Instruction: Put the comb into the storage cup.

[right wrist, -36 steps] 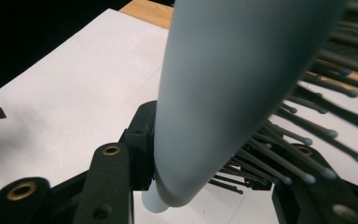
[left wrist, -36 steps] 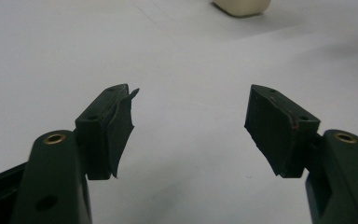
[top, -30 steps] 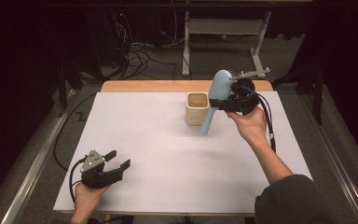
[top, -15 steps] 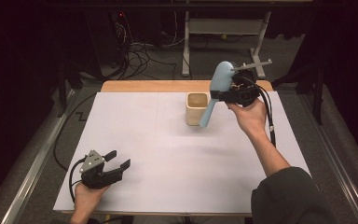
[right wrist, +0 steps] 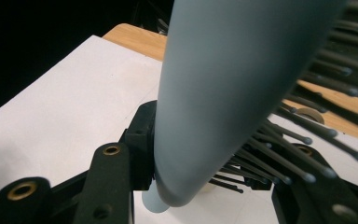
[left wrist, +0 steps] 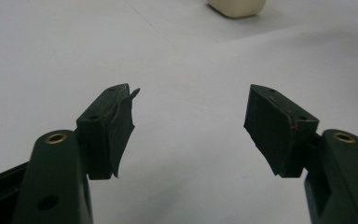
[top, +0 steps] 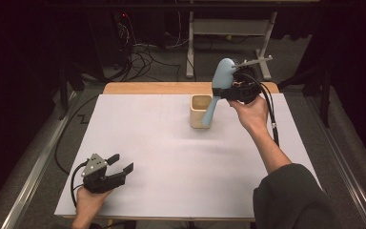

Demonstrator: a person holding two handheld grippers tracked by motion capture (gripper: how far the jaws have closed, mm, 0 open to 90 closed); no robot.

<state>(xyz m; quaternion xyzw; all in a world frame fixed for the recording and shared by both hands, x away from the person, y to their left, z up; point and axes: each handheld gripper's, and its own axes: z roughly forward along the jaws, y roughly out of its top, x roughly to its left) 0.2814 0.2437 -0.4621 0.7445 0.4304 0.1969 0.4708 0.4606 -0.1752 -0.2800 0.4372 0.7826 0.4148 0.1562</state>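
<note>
Nearest the person, the left gripper (top: 119,168) rests low on the white paper-covered table (top: 162,157), its jaws spread apart with nothing between them, well apart from the work. Farther out, the right gripper (top: 229,93) is clamped on the head of a pale blue plastic hairbrush with dark bristles (top: 218,88). The brush hangs raised and tilted, head up near the hand, its slim handle (top: 208,113) slanting down toward the left. The handle's tip lies just beside the right rim of the small cream square cup (top: 200,110). Judged from this, the handle likely needs shifting left over the opening before lowering.
</note>
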